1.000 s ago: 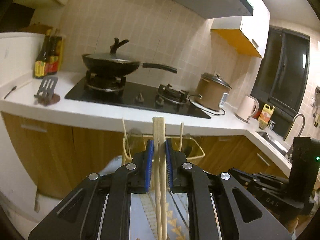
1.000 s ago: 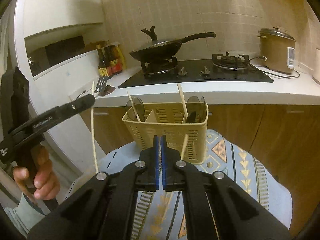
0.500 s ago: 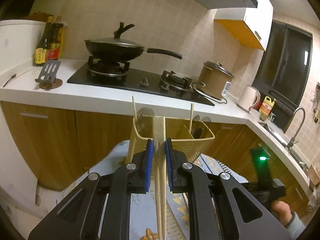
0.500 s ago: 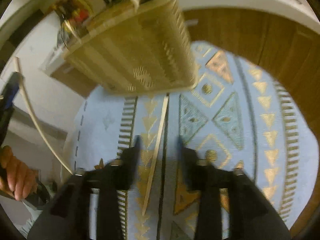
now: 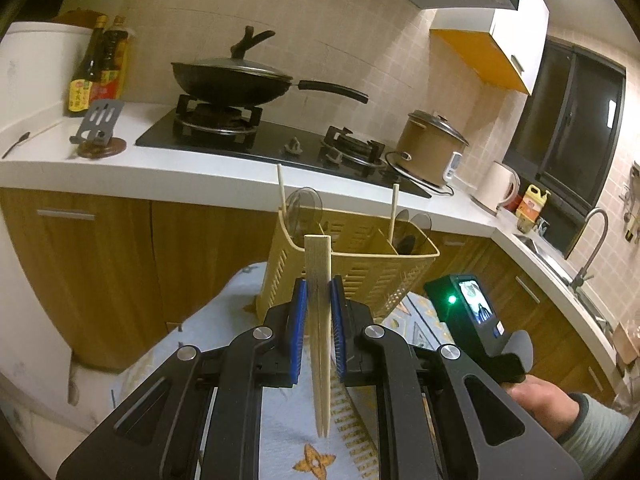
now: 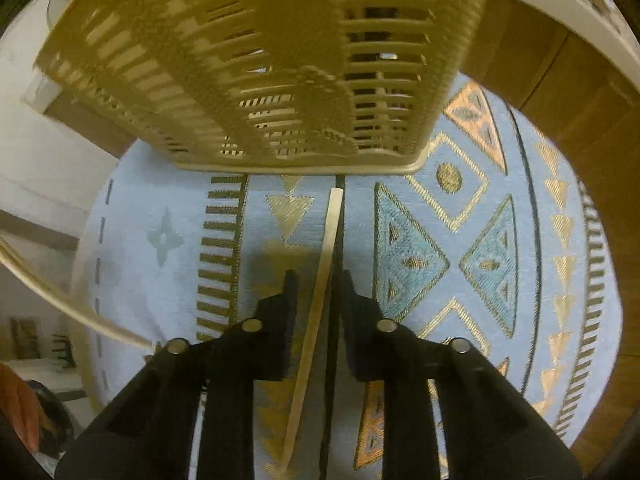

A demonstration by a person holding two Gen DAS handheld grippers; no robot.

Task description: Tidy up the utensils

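Right wrist view: your right gripper [image 6: 316,280] open astride chopstick [image 6: 320,292] lying on cloth near basket [image 6: 248,80]. Lower squarely, close mid-shaft. Left gripper [image 5: 318,292] clamped on chopstick pair [image 5: 319,280].

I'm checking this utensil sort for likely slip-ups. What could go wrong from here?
1. The left gripper holds the chopsticks with their long tips hanging free; they could swing or catch on the basket.
2. The right gripper straddles the lone chopstick flat on the cloth; closing may pinch cloth or roll it away.
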